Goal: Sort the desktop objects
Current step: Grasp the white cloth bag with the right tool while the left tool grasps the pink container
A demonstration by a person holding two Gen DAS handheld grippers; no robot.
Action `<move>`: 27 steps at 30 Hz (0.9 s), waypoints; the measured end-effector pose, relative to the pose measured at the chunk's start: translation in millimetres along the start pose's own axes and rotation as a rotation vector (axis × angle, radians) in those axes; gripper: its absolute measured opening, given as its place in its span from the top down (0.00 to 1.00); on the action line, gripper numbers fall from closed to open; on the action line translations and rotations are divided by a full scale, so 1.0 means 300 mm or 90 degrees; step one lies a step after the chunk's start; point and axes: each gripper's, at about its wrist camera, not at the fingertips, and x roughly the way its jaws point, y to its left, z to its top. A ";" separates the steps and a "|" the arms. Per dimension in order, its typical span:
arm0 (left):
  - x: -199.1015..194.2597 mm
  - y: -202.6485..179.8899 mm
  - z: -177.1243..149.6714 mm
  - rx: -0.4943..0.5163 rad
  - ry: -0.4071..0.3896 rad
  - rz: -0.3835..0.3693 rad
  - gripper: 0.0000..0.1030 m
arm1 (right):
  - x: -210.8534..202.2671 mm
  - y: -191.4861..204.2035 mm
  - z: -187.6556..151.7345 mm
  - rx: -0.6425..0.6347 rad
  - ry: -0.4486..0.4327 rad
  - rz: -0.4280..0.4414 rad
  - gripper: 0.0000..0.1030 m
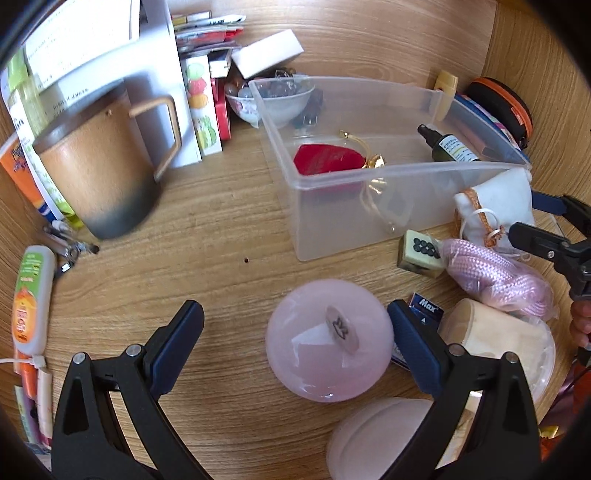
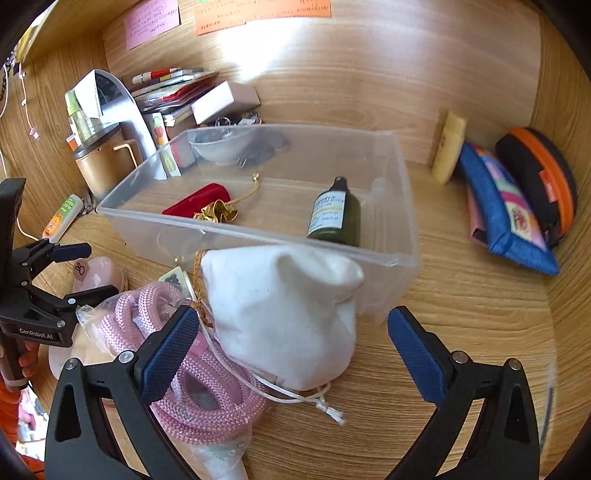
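Both tongs apart, empty. Right tongs (image 2: 291, 339) straddle white pouch (image 2: 284, 314): soft, light, squashy; pinch mid-body, not drawstring.

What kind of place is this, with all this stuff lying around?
Probably someone's desk nook at home. Wooden walls close it in, sticky notes hang on the back wall, and a mug, lotion tube and stacked booklets crowd the wooden desktop around a clear plastic bin.

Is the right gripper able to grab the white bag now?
Probably yes. The right gripper is open, and the white bag sits between its fingers, with nothing on top. The pink rope lies beside it, close to the left finger.
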 end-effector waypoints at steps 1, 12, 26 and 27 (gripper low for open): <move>0.003 0.003 -0.003 -0.002 0.003 -0.002 0.03 | 0.007 -0.002 0.000 0.002 0.001 0.003 0.01; 0.021 0.032 -0.031 -0.018 0.011 0.002 0.03 | 0.060 0.018 -0.001 0.003 0.013 0.033 0.20; 0.009 0.012 -0.052 0.001 -0.013 0.011 0.18 | 0.035 -0.004 -0.007 0.007 -0.008 0.061 0.44; 0.008 0.008 -0.053 0.006 -0.014 0.010 0.20 | 0.029 -0.003 -0.007 0.004 -0.010 0.062 0.46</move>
